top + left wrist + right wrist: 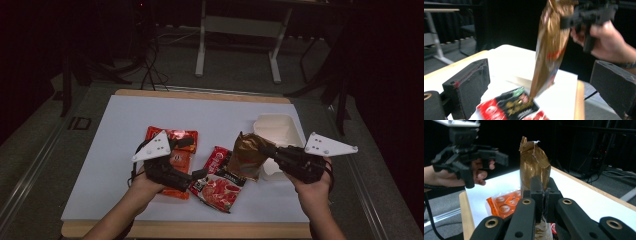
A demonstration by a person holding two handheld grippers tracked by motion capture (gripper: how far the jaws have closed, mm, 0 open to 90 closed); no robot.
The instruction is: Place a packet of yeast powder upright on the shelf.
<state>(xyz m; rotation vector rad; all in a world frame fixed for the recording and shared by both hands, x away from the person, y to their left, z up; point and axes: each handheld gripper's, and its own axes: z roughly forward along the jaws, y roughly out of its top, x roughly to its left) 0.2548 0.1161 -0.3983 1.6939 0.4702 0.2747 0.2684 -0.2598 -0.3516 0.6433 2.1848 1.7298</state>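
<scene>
blurred: we cannot read the print on the tall gold-brown foil pouch [550, 47] | hidden: right claw [543, 195] covers its lower part | cut off: red-and-black flat snack packet [509, 108] at bottom edge | hidden: orange plastic sachet pack [172, 150] partly under left claw [192, 159]

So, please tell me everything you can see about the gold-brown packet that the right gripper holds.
The gold-brown packet is a shiny, crinkled pouch that looks like foil or plastic film, with blurred red and blue print low on one face. Its top edge is torn and ragged. It stands nearly upright, lifted in the air, with the right gripper shut on its side. It hangs above the red-and-black packet, just in front of the white tray. The left gripper stands open, apart from it.
</scene>
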